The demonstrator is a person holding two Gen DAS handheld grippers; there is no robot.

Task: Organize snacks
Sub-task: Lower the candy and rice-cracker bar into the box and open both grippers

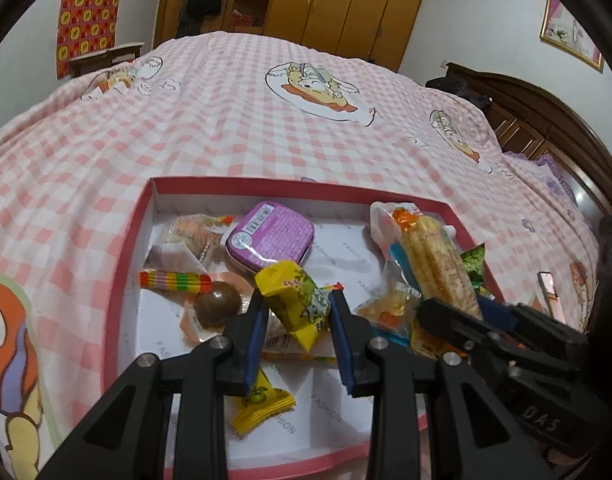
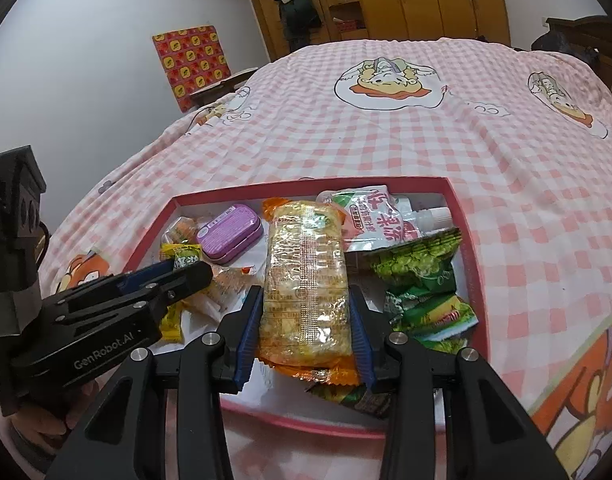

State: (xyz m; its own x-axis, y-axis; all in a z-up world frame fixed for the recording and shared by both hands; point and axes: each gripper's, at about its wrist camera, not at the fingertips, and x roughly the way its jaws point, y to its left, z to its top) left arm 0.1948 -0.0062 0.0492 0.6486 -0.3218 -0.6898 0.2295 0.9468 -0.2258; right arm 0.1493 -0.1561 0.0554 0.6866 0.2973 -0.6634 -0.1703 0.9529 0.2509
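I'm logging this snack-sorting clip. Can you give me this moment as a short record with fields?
setting: pink checked bedspread
container: red-rimmed box
left claw: shut on yellow candy packet, above the box
right claw: shut on long rice cracker pack
also in box: purple tin, green snack bags, white spouted pouch

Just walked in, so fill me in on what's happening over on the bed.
A person is sorting snacks into a red-rimmed box on the checked bedspread, a handheld gripper in each hand. The left gripper is shut on a small yellow snack packet over the box. The right gripper is shut on a long clear pack of rice crackers, also over the box. A purple tin and green packets already lie inside.
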